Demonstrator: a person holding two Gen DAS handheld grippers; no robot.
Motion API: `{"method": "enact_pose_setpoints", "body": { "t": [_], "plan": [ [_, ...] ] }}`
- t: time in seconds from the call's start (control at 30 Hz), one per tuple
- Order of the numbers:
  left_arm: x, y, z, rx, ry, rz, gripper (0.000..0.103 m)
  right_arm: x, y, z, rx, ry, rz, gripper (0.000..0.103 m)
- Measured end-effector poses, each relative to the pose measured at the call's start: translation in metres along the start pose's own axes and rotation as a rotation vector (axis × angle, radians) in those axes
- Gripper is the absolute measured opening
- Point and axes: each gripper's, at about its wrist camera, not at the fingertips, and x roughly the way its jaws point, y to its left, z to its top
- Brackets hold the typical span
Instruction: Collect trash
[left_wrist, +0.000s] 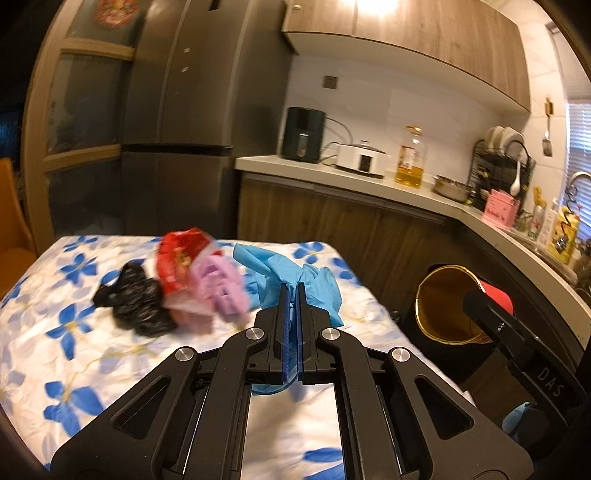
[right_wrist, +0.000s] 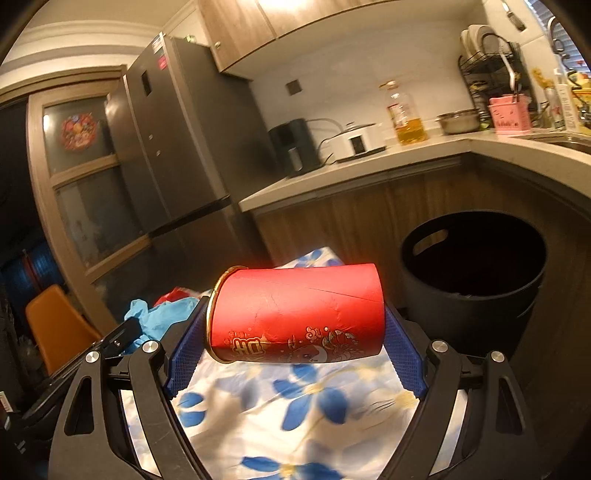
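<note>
My left gripper (left_wrist: 293, 288) is shut on a crumpled blue glove (left_wrist: 314, 284), lifted over the flowered tablecloth (left_wrist: 66, 332). In the right wrist view that glove (right_wrist: 162, 317) hangs from the left gripper (right_wrist: 125, 334) at the lower left. My right gripper (right_wrist: 295, 310) is shut on a red paper tube with a gold rim (right_wrist: 295, 314), held sideways between wide-set blue pads (right_wrist: 184, 354). From the left wrist view the tube's gold open end (left_wrist: 448, 302) faces me. A black bag (left_wrist: 136, 302), a red wrapper (left_wrist: 181, 262) and a pink crumpled piece (left_wrist: 221, 288) lie on the cloth.
A black round bin (right_wrist: 461, 317) with a handle slot stands on the floor past the table's right corner, below the curved counter (right_wrist: 406, 162). A tall fridge (right_wrist: 177, 147) stands behind the table. An orange chair (right_wrist: 55, 325) is at the left.
</note>
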Motion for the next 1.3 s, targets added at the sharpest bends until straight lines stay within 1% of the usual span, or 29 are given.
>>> {"method": "enact_pose_setpoints", "body": {
  "t": [0.27,0.5,0.77,0.9,1.07,1.3],
  "plan": [
    [0.024,-0.053,0.01,0.059,-0.004,-0.075,0.002,-0.012,-0.043,0.021,0.034,-0.066,-0.079,0.083],
    [0.042,-0.103,0.015,0.11,-0.012,-0.151,0.002,-0.022,-0.081,0.041,0.058,-0.134,-0.178,0.083],
    [0.071,-0.153,0.025,0.13,-0.017,-0.237,0.002,-0.017,-0.116,0.056,0.094,-0.161,-0.253,0.083],
    [0.083,-0.173,0.026,0.141,-0.019,-0.271,0.002,-0.013,-0.127,0.061,0.103,-0.168,-0.27,0.083],
    [0.106,-0.195,0.023,0.142,0.005,-0.307,0.002,-0.003,-0.14,0.066,0.111,-0.169,-0.279,0.083],
    [0.131,-0.209,0.015,0.139,0.044,-0.34,0.002,0.007,-0.152,0.071,0.122,-0.162,-0.279,0.083]
  ]
}}
